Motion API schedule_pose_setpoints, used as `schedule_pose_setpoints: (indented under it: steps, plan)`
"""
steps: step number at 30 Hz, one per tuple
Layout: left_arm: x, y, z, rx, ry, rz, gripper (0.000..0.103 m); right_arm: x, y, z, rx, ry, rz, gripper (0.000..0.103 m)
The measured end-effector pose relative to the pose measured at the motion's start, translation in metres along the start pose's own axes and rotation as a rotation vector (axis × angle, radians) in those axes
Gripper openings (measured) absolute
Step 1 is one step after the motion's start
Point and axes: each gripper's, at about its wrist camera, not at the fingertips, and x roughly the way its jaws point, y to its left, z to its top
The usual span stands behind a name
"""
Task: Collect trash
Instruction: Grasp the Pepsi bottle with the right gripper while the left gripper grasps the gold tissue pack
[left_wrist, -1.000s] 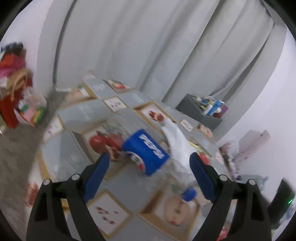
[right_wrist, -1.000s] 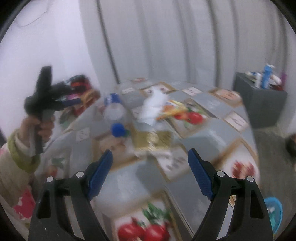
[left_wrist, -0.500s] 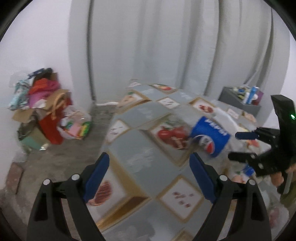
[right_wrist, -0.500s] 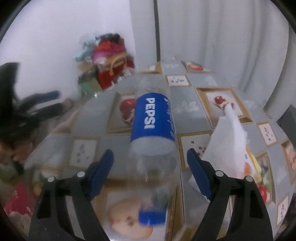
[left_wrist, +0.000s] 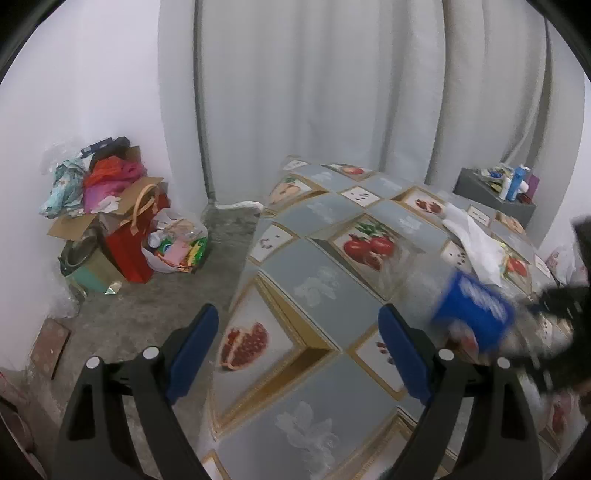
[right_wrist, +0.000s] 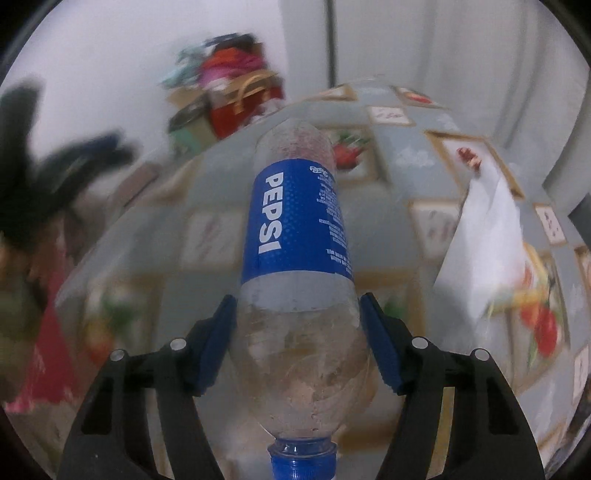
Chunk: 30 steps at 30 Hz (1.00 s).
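Note:
A clear plastic Pepsi bottle (right_wrist: 295, 229) with a blue label and blue cap lies on the fruit-patterned tablecloth (right_wrist: 406, 177), cap end towards the camera. My right gripper (right_wrist: 297, 306) straddles its lower body; the jaws are closing, and both blue pads touch its sides. In the left wrist view the bottle (left_wrist: 474, 310) is a blurred blue shape at the right, with the dark right gripper (left_wrist: 554, 299) over it. My left gripper (left_wrist: 297, 314) hangs open over the table's near left part, with nothing between its fingers. A crumpled white tissue (left_wrist: 476, 240) lies just behind the bottle.
A heap of bags, boxes and clothes (left_wrist: 118, 221) sits on the grey floor against the wall to the left of the table. A grey box (left_wrist: 491, 188) holding small bottles stands at the back right, in front of the curtain. The table's left edge drops off beside the left gripper.
The right gripper came down over the Pepsi bottle and its jaws narrowed onto it. The left gripper swung left, away from the bottle, towards the table's edge.

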Motion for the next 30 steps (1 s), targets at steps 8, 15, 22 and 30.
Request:
schedule_pose_setpoints:
  steps: [8, 15, 22, 30]
  plan:
    - [-0.009, -0.054, -0.001, 0.063, 0.008, -0.165, 0.086, -0.07, 0.027, -0.136, 0.107, 0.059, -0.036, 0.064]
    - [0.017, -0.155, 0.011, 0.205, 0.061, -0.515, 0.086, -0.13, -0.024, -0.223, 0.488, 0.004, -0.19, 0.064]
    - [0.055, -0.259, 0.014, 0.418, 0.171, -0.695, 0.093, -0.157, -0.079, -0.276, 0.903, -0.159, -0.202, 0.064]
    - [0.077, -0.306, -0.008, 0.533, 0.323, -0.671, 0.093, -0.159, -0.105, -0.295, 1.106, -0.3, -0.105, 0.064]
